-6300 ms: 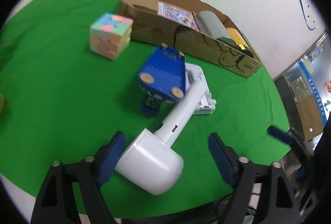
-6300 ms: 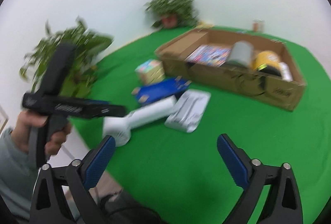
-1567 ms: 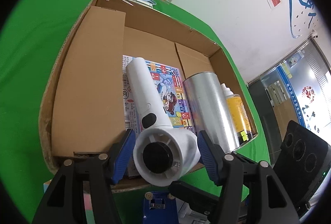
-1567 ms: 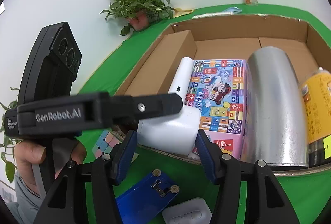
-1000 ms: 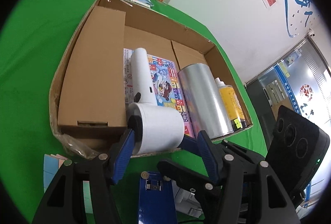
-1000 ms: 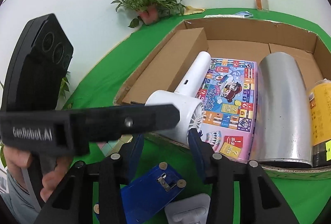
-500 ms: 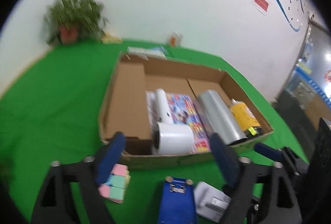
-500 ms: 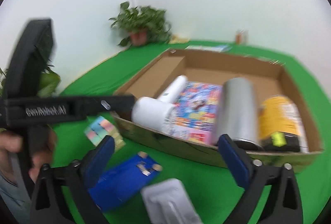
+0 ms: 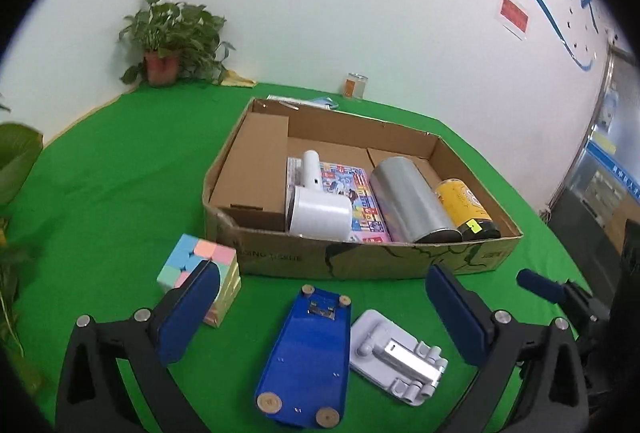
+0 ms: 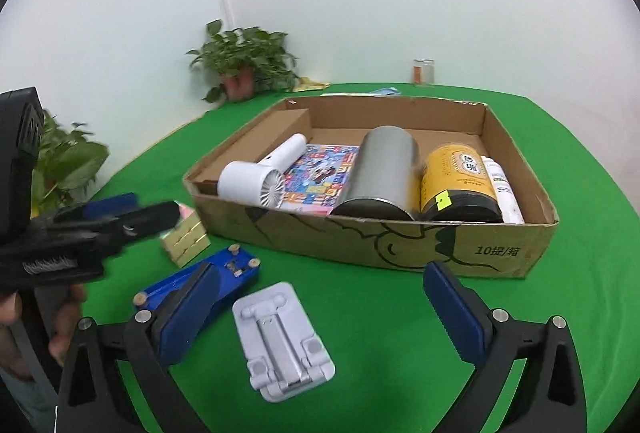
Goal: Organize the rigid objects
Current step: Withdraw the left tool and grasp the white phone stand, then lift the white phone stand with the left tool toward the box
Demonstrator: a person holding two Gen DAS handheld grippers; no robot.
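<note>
Left wrist view. Left tongs [image 9: 324, 307]: jaws opening to their widest, nothing between the pads. Cardboard box [image 9: 360, 261] at 12 o'clock on the green desk [image 9: 112, 169]. Stowed in it, left to right: white handheld fan [image 9: 316, 207] lying over a colourful printed box [image 9: 362, 201], silver cylinder [image 9: 412, 205], yellow can [image 9: 466, 207]. Not yet stowed, on the desk in front of the box: pastel cube [image 9: 200, 273] at 10 o'clock, partly behind the left pad; blue flat device [image 9: 308, 349] at 6 o'clock; white folding stand [image 9: 396, 357] just beside it at 5 o'clock.

Right wrist view. Right tongs [image 10: 320, 313]: jaws wide apart, empty. Box at 12 o'clock, same contents, plus a white tube [image 10: 502, 189] against the right wall. Folding stand lies at 6 o'clock between the jaws but untouched; blue device at 8 o'clock; cube at 9 o'clock, partly hidden by the other tool, which a hand [image 10: 36, 321] holds.

Status, as judged: five items boxed, three remaining on the desk; the stand or blue device looks nearest for the next pickup.
</note>
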